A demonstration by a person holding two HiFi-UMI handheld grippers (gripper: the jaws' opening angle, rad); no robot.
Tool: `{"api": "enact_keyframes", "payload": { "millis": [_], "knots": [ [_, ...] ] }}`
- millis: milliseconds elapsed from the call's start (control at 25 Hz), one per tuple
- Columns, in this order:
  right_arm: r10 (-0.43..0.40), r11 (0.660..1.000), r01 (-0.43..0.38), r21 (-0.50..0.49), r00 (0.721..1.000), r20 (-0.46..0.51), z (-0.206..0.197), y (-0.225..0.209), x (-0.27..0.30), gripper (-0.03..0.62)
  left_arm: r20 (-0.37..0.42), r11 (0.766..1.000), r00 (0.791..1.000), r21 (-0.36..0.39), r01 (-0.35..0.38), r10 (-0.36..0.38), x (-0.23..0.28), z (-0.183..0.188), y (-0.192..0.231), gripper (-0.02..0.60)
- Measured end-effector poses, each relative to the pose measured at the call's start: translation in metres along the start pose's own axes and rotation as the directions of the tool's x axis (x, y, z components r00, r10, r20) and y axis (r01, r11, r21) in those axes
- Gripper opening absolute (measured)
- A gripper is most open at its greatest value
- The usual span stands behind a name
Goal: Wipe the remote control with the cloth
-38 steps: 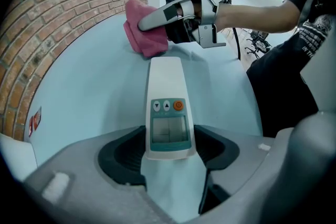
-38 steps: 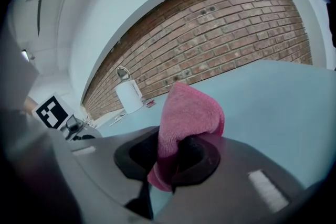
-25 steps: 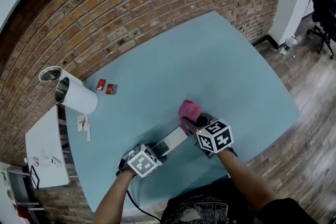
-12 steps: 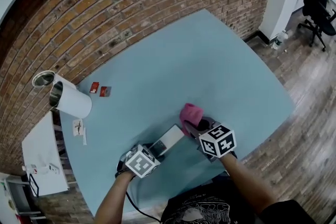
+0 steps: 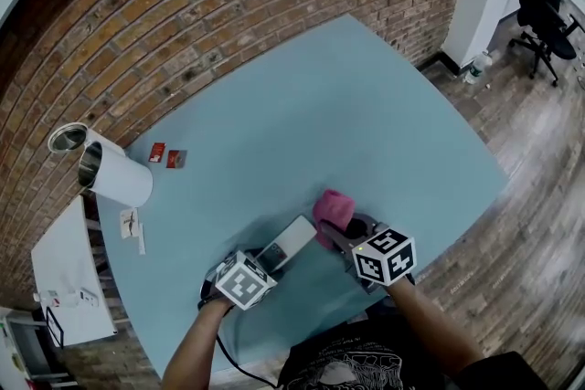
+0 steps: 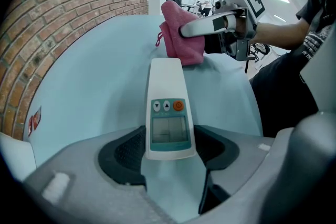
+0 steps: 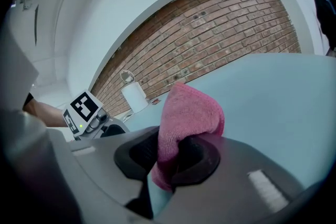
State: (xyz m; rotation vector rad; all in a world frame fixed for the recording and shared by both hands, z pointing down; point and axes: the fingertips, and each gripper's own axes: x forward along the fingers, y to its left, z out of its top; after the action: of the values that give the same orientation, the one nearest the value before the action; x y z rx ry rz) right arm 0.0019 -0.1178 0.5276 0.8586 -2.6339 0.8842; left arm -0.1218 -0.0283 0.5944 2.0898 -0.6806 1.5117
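Remote control [image 5: 286,242] low centre of head view, flat on table [image 5: 366,105], near end clamped in left gripper [image 6: 168,150] jaws. Right gripper [image 7: 176,157] jaws pinch pink cloth [image 7: 190,115] near remote's far tip. Risk: hard sideways wipe levers remote out of end-only grip, or cloth slips free.

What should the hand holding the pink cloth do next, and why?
Probably draw the cloth along the top face of the remote control, toward its near end. The right gripper is clamped on the cloth, which sits right at the remote's far tip. The left gripper grips the near end, so the remote looks steadied, and its top face lies uncovered.
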Motion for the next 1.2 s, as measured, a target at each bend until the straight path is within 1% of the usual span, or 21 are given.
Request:
{"api": "enact_keyframes", "payload": {
  "millis": [280, 520, 760, 1200],
  "knots": [
    [0.032, 0.999, -0.032, 0.002, 0.999, -0.007, -0.007, 0.02, 0.004, 0.064, 0.008, 1.0, 1.0, -0.002, 0.005, -0.005, 0.001, 0.002, -0.001, 0.287],
    [0.035, 0.999, -0.035, -0.001, 0.999, -0.008, -0.014, 0.038, 0.009, 0.064, 0.015, 1.0, 1.0, -0.004, 0.007, -0.007, -0.001, 0.002, 0.0, 0.287],
    [0.033, 0.999, -0.034, -0.027, 0.999, -0.009, -0.023, 0.056, 0.015, 0.064, 0.02, 1.0, 1.0, 0.001, 0.01, -0.01, 0.0, 0.001, 0.0, 0.288],
    [0.058, 0.997, -0.059, -0.046, 0.998, -0.012, -0.035, 0.093, 0.027, 0.064, 0.016, 1.0, 1.0, -0.002, 0.009, -0.009, -0.001, 0.003, -0.002, 0.288]
  ]
}}
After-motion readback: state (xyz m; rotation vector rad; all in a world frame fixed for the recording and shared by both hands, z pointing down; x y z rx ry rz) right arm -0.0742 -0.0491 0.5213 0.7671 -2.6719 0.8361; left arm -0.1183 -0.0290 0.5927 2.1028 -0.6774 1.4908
